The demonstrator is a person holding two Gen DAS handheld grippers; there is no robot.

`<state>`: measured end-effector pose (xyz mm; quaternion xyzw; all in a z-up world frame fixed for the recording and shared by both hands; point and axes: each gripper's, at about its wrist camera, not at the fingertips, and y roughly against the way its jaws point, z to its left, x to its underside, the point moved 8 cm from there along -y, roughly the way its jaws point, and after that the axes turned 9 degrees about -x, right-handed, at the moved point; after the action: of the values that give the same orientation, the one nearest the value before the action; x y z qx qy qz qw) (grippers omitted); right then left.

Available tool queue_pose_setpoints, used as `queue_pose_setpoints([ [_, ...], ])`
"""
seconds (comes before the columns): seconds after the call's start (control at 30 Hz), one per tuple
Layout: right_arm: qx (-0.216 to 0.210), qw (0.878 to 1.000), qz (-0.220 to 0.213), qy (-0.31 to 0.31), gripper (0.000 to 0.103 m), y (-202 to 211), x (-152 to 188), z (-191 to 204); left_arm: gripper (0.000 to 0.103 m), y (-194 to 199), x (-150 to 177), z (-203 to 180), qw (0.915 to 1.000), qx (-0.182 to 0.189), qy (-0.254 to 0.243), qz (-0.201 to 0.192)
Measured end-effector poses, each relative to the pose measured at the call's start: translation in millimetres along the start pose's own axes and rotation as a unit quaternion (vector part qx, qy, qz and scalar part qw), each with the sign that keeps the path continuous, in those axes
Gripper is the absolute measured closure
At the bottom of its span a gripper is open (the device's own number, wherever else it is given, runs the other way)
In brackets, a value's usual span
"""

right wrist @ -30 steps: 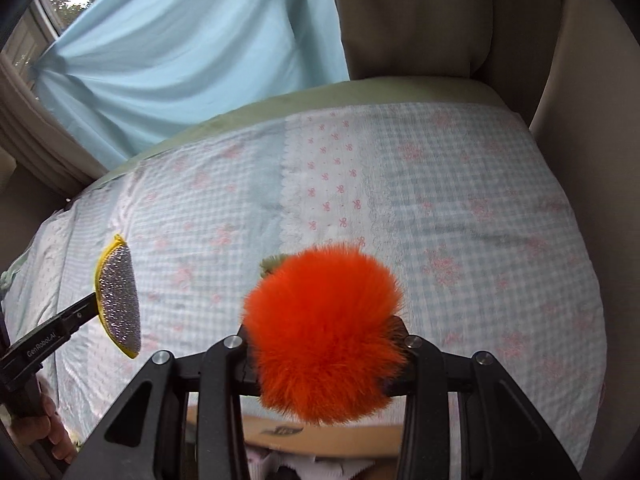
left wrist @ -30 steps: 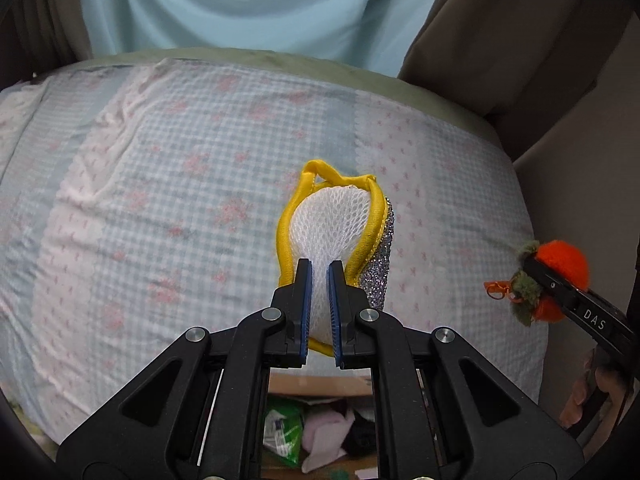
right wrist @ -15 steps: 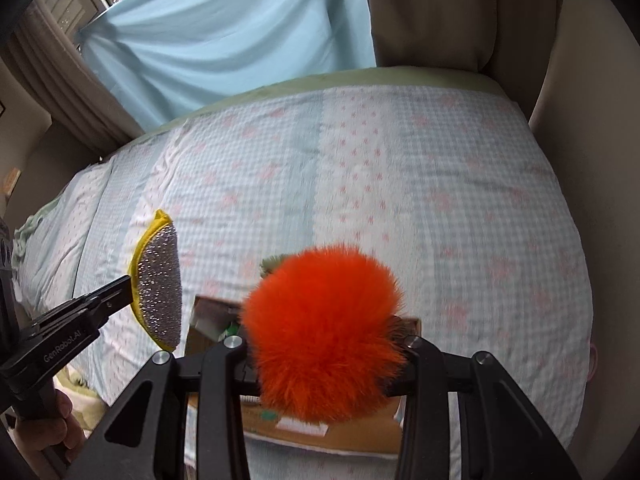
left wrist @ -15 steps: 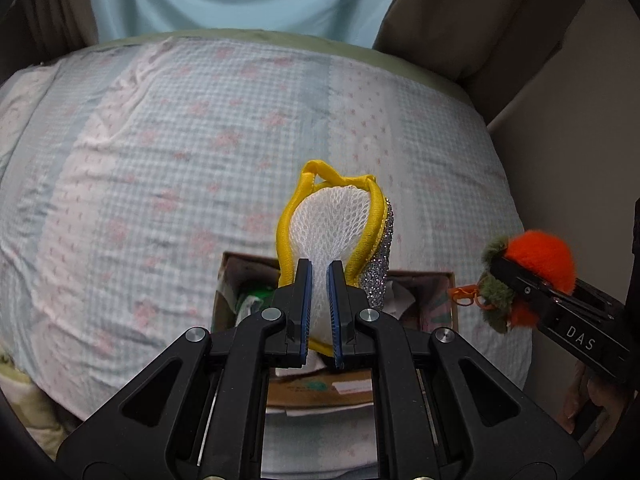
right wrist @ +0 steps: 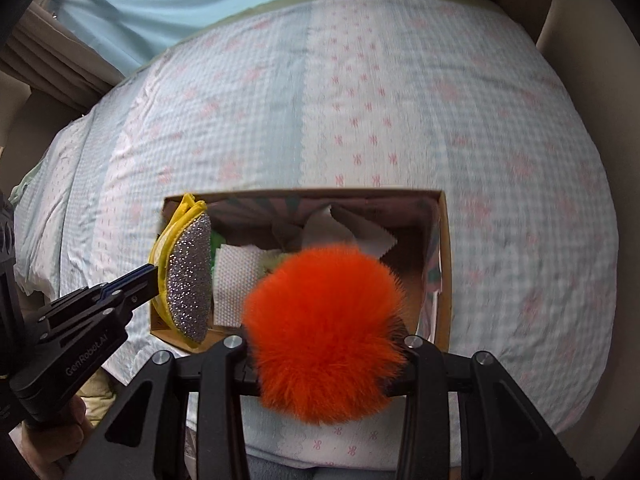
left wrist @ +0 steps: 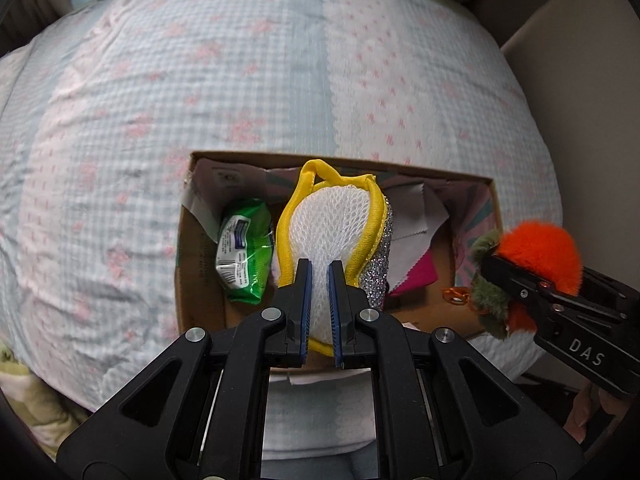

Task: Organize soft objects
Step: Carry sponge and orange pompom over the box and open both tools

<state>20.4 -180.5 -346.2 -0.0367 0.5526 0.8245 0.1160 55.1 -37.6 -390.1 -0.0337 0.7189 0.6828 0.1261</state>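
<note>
While my left gripper (left wrist: 319, 280) clamps the yellow-edged sponge (left wrist: 332, 236), my right gripper (right wrist: 326, 344) grips the orange pompom (right wrist: 324, 328). Both hang above the cardboard box (right wrist: 444, 264) on the bed (right wrist: 360, 100).

left gripper (left wrist: 319, 280): matte black plastic frame, two forked arms with triangular cut-outs, round silver screw heads at the joints. blue pads are seen lining the inner faces of the fingers (left wrist: 306, 304). on its side, viewed from the right wrist, white lettering "genrobot.ai" is noted. right gripper (right wrist: 326, 360): the same black forked frame and silver screws; white letters "das" are read on its flank from the left wrist view. part of a hand (right wrist: 44, 452) is seen on the left gripper's handle; no sleeve is visible.
</note>
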Motion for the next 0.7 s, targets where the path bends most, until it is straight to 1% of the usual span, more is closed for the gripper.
queue_pose_setpoints([
  [0.13,-0.006,1.000,0.012,-0.014,0.067,-11.0,4.4,-4.7,0.096,-14.6,-1.1,0.1,0.9997,-0.009,-0.016,0.013],
  [0.2,-0.015,0.999,0.022,-0.019,0.067,-19.9,2.8,-5.5,0.096,-18.8,-1.7,-1.0,0.9992,-0.022,-0.029,0.016],
  [0.23,-0.020,0.999,0.030,-0.022,0.066,-24.3,1.5,-5.3,0.091,-21.3,-2.3,-1.4,0.9984,-0.035,-0.042,0.016],
  [0.27,-0.022,0.999,0.037,-0.027,0.063,-29.7,0.8,-6.0,0.072,-22.9,-3.0,-1.4,0.9975,-0.046,-0.051,0.015],
  [0.3,-0.026,0.998,0.043,-0.031,0.061,-35.7,-0.2,-6.9,0.057,-24.9,-3.3,-2.0,0.9967,-0.053,-0.060,0.017],
  [0.33,-0.032,0.998,0.048,-0.036,0.055,-42.1,-1.2,-7.6,0.027,-26.3,-3.1,-1.8,0.9961,-0.059,-0.064,0.016],
  [0.37,-0.036,0.997,0.051,-0.040,0.032,-46.0,-1.5,-7.7,0.005,-26.1,-3.3,-1.3,0.9962,-0.056,-0.065,0.013],
  [0.4,-0.039,0.997,0.054,-0.046,0.007,-51.2,-2.5,-9.5,0.000,-25.8,-2.5,-2.0,0.9968,-0.045,-0.065,0.012],
  [0.43,-0.039,0.997,0.051,-0.047,0.001,-52.2,-3.8,-10.3,0.000,-26.0,-1.5,-1.8,0.9972,-0.037,-0.063,0.014],
  [0.53,-0.029,0.998,0.031,-0.057,0.000,-51.3,-10.0,-17.7,0.000,-32.3,3.4,0.8,0.9968,-0.042,-0.063,0.027],
  [0.6,-0.018,0.997,0.035,-0.070,0.000,-51.6,-9.9,-25.5,0.000,-35.9,6.6,1.0,0.9967,-0.042,-0.062,0.032],
  [0.7,-0.005,0.995,0.043,-0.090,0.000,-52.1,-6.0,-36.2,0.000,-36.6,7.3,2.5,0.9968,-0.043,-0.061,0.030],
])
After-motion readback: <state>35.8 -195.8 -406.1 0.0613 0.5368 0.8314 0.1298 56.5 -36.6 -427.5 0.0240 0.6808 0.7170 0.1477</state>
